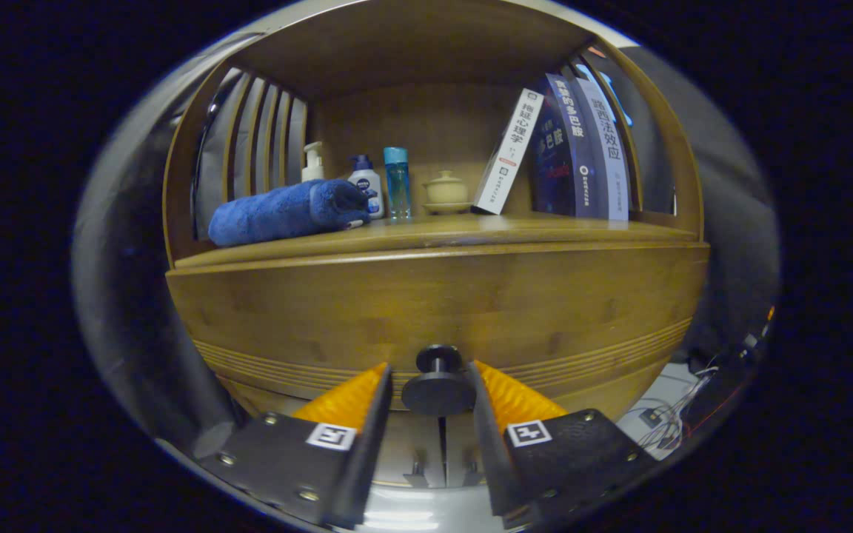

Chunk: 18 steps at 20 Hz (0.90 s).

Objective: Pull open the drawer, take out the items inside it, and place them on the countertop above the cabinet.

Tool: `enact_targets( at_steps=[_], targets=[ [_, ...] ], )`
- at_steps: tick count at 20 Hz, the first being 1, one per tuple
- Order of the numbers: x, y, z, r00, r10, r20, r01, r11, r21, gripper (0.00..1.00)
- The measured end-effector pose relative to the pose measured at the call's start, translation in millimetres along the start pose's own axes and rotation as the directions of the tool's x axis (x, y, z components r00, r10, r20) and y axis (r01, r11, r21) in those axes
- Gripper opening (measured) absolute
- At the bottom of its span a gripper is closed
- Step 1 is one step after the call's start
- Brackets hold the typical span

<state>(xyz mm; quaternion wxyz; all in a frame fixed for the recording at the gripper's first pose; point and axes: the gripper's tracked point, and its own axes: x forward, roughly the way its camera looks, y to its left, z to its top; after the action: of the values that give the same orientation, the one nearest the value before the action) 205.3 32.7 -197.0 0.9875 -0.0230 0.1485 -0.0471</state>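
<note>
Gripper view, drawer: the wooden drawer front (434,296) of the cabinet spans the space just ahead of my fingers; I read it as shut, flush under the countertop, so its contents are hidden.
Gripper view, knob: a small dark round knob on a short stem (438,381) projects from the lower middle of the drawer front and sits between my fingers.
Gripper view, jaws: my gripper (434,385) stands narrowly parted, one finger on each side of the knob; I cannot tell whether both pads press on it yet.
Handling, knob: I judge it rigid, smooth and likely slippery; the best hold is behind the disc, on the stem, so the disc catches the pads during the pull.
Handling, drawer: stiff wood, probably moderate in weight; I expect it to need a straight, level pull.
Handling, items inside: unknown.
Countertop: the wooden shelf surface above the drawer (530,226) is the placing spot, and already crowded.
Surroundings, left: a rolled blue towel (286,211) lies on the countertop, with a white pump bottle (312,163), a white bottle with a blue cap (366,189) and a clear blue bottle (397,181) behind its end.
Surroundings, middle: a small pale lidded pot on a saucer (446,191).
Surroundings, right: leaning books (567,148).
Obstruction: nothing blocks the knob; bare countertop remains along the front edge.
</note>
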Motion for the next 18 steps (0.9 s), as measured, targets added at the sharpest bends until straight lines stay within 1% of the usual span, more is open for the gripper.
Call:
enact_targets(
  at_steps=[1,3,4,5,6,7,8,10,11,13,15,16,17,18],
  targets=[
    [-1,2,1,1.000,0.003,-0.004,-0.003,1.000,0.007,0.45],
    [-11,2,5,1.000,0.001,0.017,-0.001,1.000,0.022,0.45],
    [-13,2,14,0.999,-0.007,0.053,0.006,1.000,0.022,0.45],
    [-11,1,26,0.994,-0.016,0.105,0.016,1.000,0.006,0.45],
    [-7,3,32,0.993,-0.014,0.119,0.018,0.999,-0.040,0.45],
    [-13,1,25,0.997,-0.025,0.077,0.032,0.996,-0.084,0.44],
    [-16,2,24,0.996,-0.027,0.080,0.034,0.996,-0.079,0.44],
    [-18,3,26,0.995,-0.026,0.092,0.025,1.000,0.011,0.45],
    [-18,3,24,0.996,-0.024,0.084,0.022,0.999,0.023,0.45],
    [-16,1,19,0.997,-0.038,0.060,0.039,0.999,-0.001,0.45],
    [-14,0,19,0.995,-0.075,0.060,0.078,0.996,-0.038,0.45],
    [-9,-1,10,0.995,-0.097,0.037,0.099,0.993,-0.058,0.45],
    [-9,-2,-3,0.993,-0.116,-0.015,0.114,0.991,-0.071,0.45],
    [-9,-3,-11,0.992,-0.118,-0.031,0.117,0.992,-0.053,0.45]
  ],
)
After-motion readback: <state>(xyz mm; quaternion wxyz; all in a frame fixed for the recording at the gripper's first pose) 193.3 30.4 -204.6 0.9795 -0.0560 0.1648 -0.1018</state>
